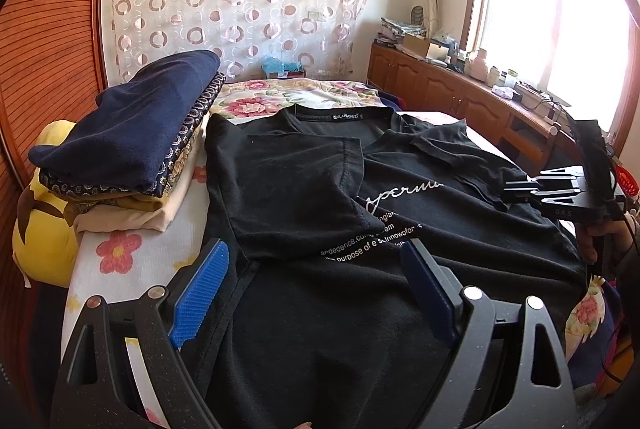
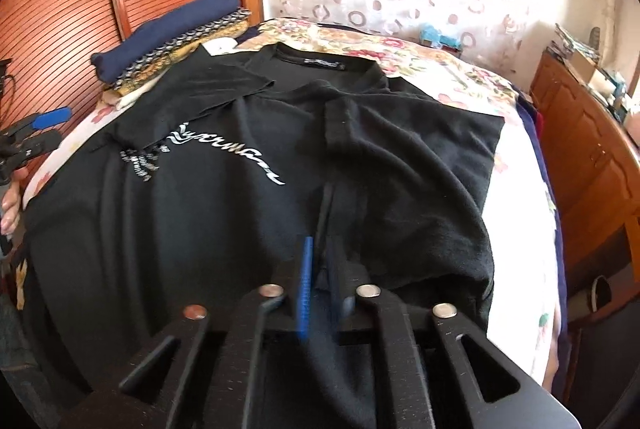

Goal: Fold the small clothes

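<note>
Lying limp, the soft black cotton T-shirt (image 1: 340, 289) suits hem-edge grasps. Left tongs (image 1: 316, 289) gape empty; right tongs (image 2: 320, 269), nearly closed, pinch its fabric.

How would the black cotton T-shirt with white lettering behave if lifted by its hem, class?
The black cotton T-shirt with white lettering would probably sag limply: it already creases over the bed. Its folded-in sleeves would likely fall open. It seems light, so one pinch by the right gripper may lift it.
</note>
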### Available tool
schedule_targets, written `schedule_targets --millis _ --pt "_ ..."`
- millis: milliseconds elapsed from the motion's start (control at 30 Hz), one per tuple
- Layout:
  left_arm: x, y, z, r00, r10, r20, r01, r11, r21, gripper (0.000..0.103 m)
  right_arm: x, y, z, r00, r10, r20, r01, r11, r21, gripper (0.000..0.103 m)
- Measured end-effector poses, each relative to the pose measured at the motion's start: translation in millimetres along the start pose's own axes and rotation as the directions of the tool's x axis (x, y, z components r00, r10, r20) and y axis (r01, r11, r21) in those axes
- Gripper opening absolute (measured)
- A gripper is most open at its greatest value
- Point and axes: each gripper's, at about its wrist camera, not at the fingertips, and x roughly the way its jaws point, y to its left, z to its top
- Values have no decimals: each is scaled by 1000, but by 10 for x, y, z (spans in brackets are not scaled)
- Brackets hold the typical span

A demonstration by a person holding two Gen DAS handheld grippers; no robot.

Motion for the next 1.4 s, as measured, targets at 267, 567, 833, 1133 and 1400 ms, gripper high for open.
schedule_targets --millis 267,567,833,1133,1400 --pt "29 7 -16 1000 2 -11 -2 1000 -5 89 161 46 -32 998 -29 -49 29 1000 -6 31" --pt "34 21 -24 1000 5 -9 -6 1000 -10 89 45 66 -41 1000 0 4 0 1000 -24 4" --pt "79 56 -8 1000 8 -21 -9 1000 -12 89 -40 38 -77 999 45 14 -45 999 -8 10" --pt "233 180 279 999 33 -21 -32 999 44 89 -101 -92 -9 999 -5 37 3 1000 28 39" --pt "780 366 839 993 70 -100 -59 993 103 73 -64 -358 209 995 -82 59 78 995 69 39"
